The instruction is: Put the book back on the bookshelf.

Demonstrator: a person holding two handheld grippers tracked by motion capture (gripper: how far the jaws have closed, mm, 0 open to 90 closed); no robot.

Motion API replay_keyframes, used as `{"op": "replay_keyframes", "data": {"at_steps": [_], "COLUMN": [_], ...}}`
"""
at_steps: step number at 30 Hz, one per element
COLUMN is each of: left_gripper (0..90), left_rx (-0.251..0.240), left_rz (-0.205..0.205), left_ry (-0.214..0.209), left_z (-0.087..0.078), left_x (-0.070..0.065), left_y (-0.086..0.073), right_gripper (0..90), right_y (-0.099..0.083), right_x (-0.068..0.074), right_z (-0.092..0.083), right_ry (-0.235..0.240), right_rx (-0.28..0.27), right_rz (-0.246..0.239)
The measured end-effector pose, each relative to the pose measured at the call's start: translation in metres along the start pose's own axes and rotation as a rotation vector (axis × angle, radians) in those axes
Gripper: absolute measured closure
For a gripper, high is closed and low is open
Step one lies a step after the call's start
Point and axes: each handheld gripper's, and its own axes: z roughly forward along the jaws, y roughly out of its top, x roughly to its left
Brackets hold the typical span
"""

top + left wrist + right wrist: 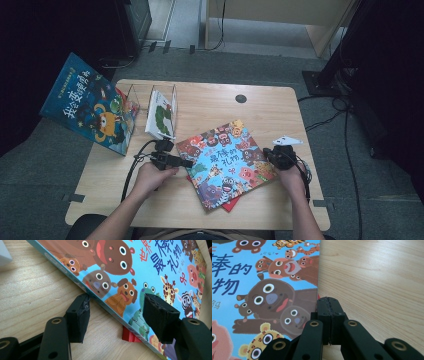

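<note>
Nearest to us, our left gripper point(186, 163) has its fingers point(79, 315) spread, one on each side of the near edge of the animal picture book point(227, 161). One finger sits low against the wooden surface point(210, 102) beside the book's spine edge, and the other hangs over the cover by the green frog. Neither pad presses on the book, so we judge this a pinch being lined up rather than a hold.

Our right gripper point(328, 301) has its fingers pressed together with nothing between them. Their tips rest right at the opposite edge of the book, beside the brown bear faces. We take it that the shut tips are there to steady or nudge the book so it does not slide while the left side works.

Just past the left fingers, a red book point(130, 336) peeks out from under the animal book. That lifts the top book slightly, which may be why the left fingers can get at its edge.

The cover carries large dark blue Chinese writing; we can read 最棒的礼物, with smaller red characters above it that are too blurred to make out.

Farther from the fingers stands a clear book rack point(152, 100) holding a white book with a green caterpillar point(161, 114). Leaning at its far side is a dark blue picture book point(87, 102) with yellow Chinese lettering we cannot read.
</note>
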Motion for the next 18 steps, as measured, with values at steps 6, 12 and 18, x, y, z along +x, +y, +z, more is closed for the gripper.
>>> {"op": "replay_keyframes", "data": {"at_steps": [6, 12, 18], "left_gripper": [36.9, 36.3, 37.8], "left_rx": [-0.007, -0.03, -0.017], "left_rz": [-0.012, -0.021, -0.051], "left_ry": [0.005, 0.029, 0.025], "left_z": [0.0009, 0.0027, 0.0018], "left_x": [-0.0018, -0.0046, -0.0031], "left_y": [-0.0001, 0.0004, 0.0016], "right_gripper": [90.0, 90.0, 90.0], "right_y": [0.0013, 0.0017, 0.0018], "right_x": [0.001, 0.0046, 0.0058], "right_z": [0.002, 0.0024, 0.0023], "right_ry": [-0.003, -0.025, -0.034], "right_rx": [-0.004, -0.002, 0.0], "right_rz": [0.001, -0.015, -0.017]}}
